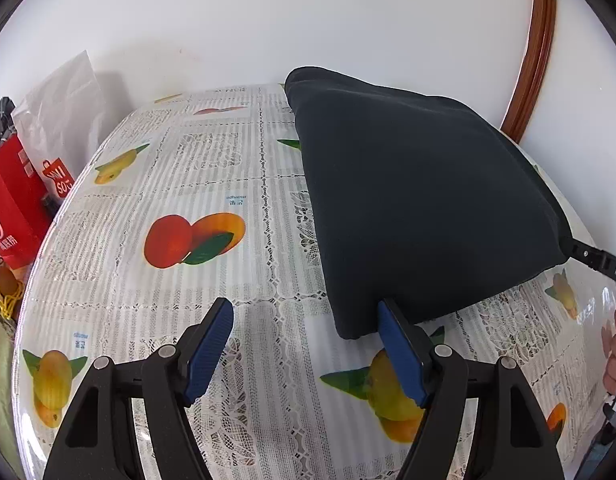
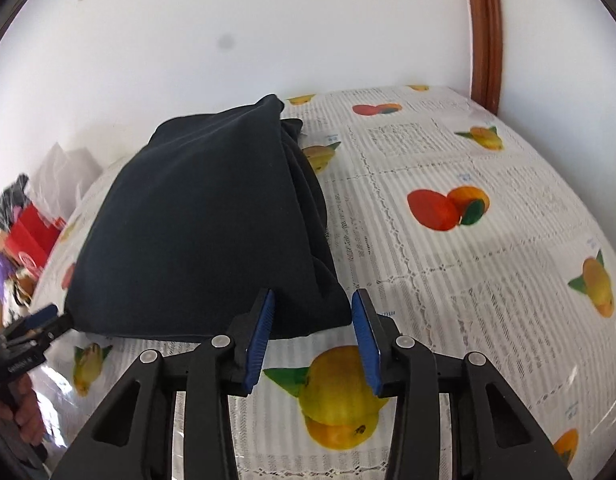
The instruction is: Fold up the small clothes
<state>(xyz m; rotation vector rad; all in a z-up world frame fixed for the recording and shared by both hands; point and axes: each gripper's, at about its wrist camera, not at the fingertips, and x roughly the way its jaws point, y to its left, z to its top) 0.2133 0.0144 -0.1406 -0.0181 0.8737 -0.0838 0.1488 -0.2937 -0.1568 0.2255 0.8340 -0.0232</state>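
I see the dark garment [image 1: 420,200] lying folded on the fruit-print tablecloth [image 1: 212,184], toward the wall side of the table. My left gripper [image 1: 306,350] stands wide, its right pad just at the cloth's near corner, nothing pinched. My right gripper [image 2: 314,338] sits narrower at the opposite near corner (the fabric edge reaches between the blue pads [image 2: 366,340], not visibly pressed). Red bags [image 1: 16,208] stand beside the table.

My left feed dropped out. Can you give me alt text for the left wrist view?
A dark folded cloth lies on a fruit-print tablecloth, with the open left gripper at its near corner, only one jaw against the edge. The right gripper meets its right corner; red bags stand far left.
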